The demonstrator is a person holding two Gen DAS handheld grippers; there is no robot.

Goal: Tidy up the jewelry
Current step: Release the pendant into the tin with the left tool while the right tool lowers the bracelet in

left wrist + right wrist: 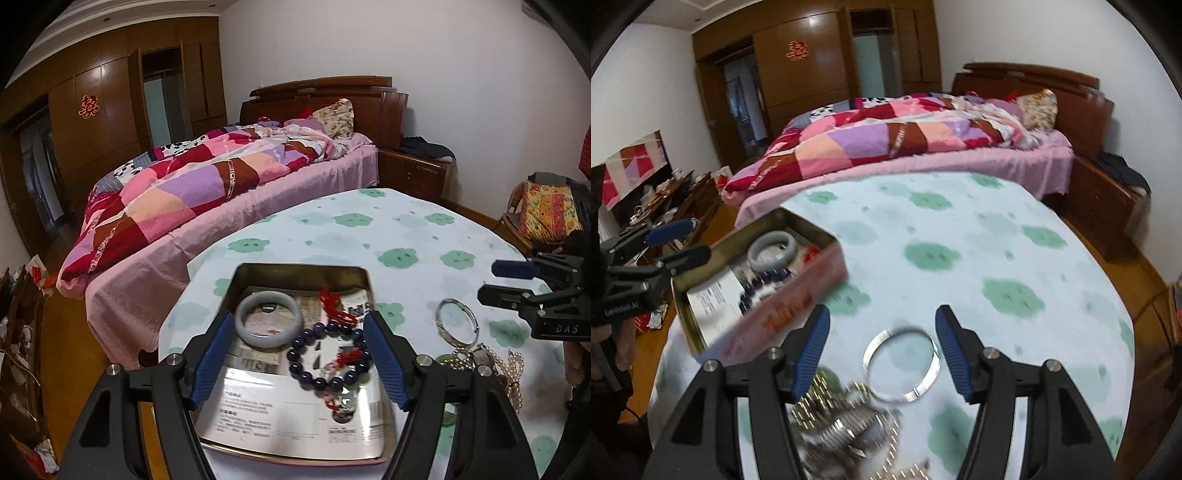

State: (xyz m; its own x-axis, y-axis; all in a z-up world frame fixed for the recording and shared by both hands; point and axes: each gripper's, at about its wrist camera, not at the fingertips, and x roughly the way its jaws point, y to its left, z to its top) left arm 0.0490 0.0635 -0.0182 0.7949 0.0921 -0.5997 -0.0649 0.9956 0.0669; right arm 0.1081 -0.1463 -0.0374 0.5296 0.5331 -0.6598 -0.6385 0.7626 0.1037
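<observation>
An open metal tin point(303, 267) stands on the cloth-covered table point(369, 229). In it lie a pale jade bangle point(266, 319) and a dark bead bracelet point(328, 358) with red tassels, on printed paper. My left gripper point(301, 350) hangs open over the tin, with the beads between its blue fingers but untouched. To the right, a silver bangle point(901, 363) rests on the cloth between the open fingers of my right gripper point(882, 350), and neither pad touches it. A heap of pearl strands and a watch point(846, 413) lies just behind the bangle, blurred.
A bed with a patchwork quilt point(177, 184) runs along the table's far left side. A wooden nightstand point(413, 170) stands at the back and a chair with a bright cushion point(546, 210) at the right. The tin's pink wall point(798, 299) is close to my right gripper's left finger.
</observation>
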